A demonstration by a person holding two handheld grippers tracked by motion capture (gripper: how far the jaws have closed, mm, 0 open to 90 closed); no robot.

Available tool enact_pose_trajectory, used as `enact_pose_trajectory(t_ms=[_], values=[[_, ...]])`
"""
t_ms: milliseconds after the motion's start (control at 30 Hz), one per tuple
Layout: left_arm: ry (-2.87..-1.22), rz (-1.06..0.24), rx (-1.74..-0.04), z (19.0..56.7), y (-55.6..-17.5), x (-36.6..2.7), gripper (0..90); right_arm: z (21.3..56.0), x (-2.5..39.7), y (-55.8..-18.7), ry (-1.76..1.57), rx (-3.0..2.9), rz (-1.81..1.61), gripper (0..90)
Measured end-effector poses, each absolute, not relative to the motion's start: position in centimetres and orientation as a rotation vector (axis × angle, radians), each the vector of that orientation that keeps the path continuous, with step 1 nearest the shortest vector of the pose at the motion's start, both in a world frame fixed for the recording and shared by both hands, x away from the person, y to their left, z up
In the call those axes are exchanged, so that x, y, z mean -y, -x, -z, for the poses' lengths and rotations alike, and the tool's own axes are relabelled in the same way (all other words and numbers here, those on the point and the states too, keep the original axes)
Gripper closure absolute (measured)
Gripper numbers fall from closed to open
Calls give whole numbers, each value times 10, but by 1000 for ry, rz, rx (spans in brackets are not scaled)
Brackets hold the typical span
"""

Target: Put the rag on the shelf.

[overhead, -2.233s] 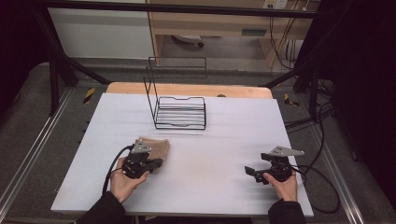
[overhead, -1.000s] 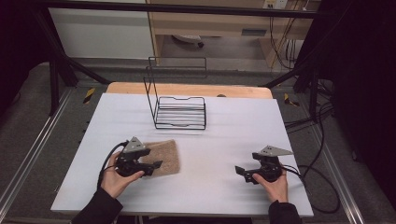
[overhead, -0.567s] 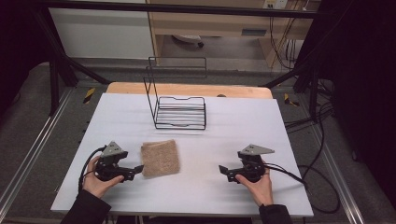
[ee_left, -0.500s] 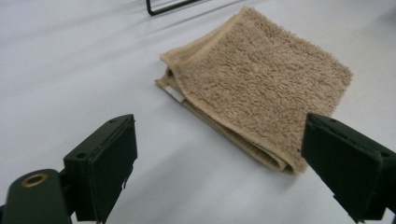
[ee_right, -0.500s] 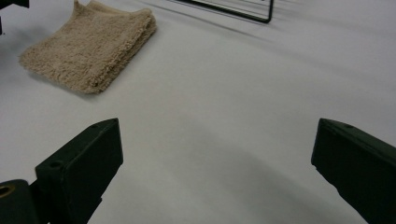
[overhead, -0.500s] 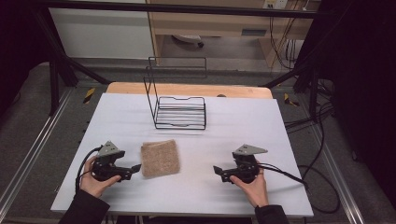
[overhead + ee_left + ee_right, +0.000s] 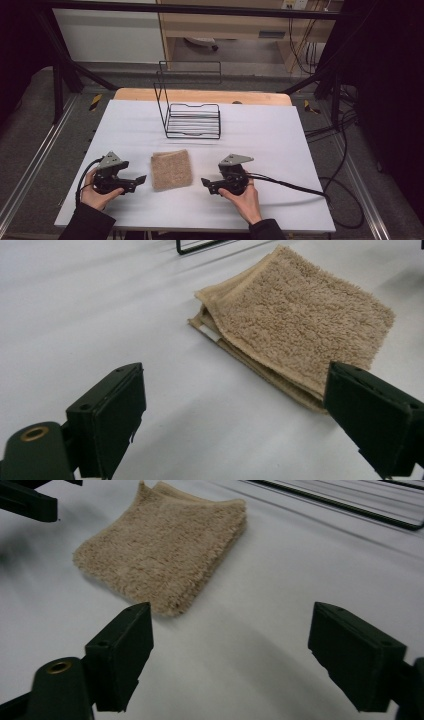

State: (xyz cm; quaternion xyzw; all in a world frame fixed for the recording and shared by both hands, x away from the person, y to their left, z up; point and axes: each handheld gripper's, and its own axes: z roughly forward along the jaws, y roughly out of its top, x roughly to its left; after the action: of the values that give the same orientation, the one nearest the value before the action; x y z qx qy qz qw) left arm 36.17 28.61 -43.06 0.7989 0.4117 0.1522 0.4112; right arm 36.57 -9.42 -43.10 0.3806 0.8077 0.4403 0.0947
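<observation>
White covered the surface (image 7: 280, 130), with a strip of bare wood along its far edge and dark frame rails around it. We kept a folded tan towel (image 7: 171, 169) flat on the near half, roughly midway between our two hands. Our left tool (image 7: 140, 180) lay just to the towel's left, jaws spread wide and grasping nothing, its tips pointing at the cloth without touching it. From the left gripper view, the towel (image 7: 300, 325) sat ahead and to the right of the gap between the jaws, its stacked layers showing along the nearer edge. Our right tool (image 7: 205, 183) rested on the other side, close to the towel's right edge, likewise released and empty. In the right gripper view the towel (image 7: 165, 555) lay ahead and to the left, apart from both jaws. Behind the towel, well apart from it, a black wire rack (image 7: 192, 120) stood on the surface, its tall back frame rising on the left.
</observation>
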Motion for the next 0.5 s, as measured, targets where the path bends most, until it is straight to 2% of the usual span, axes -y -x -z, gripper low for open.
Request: enact_pose_trajectory(t_ms=[67,200,267,333,367,400,467,500], values=[[-2009,-385,-1038,431,-362,-288,101,431,84,-367,-1131,-2406,-1311,232],[-2010,-387,-1038,431,-362,-289,101,434,64,-369,-1112,-2424,-1298,348],[-2013,-386,-1036,432,-362,-288,101,436,60,-370,-1113,-2429,-1294,367],[-2013,-385,-1035,432,-362,-288,101,440,52,-371,-1107,-2444,-1277,439],[-2016,-386,-1032,432,-362,-287,101,440,52,-371,-1107,-2444,-1277,439],[-2017,-388,-1030,432,-361,-287,101,442,48,-372,-1134,-2448,-1272,496],[-2017,-388,-1026,432,-361,-285,101,444,46,-372,-1140,-2447,-1272,516],[-2018,-388,-1024,432,-361,-285,101,446,43,-372,-1154,-2455,-1272,556]])
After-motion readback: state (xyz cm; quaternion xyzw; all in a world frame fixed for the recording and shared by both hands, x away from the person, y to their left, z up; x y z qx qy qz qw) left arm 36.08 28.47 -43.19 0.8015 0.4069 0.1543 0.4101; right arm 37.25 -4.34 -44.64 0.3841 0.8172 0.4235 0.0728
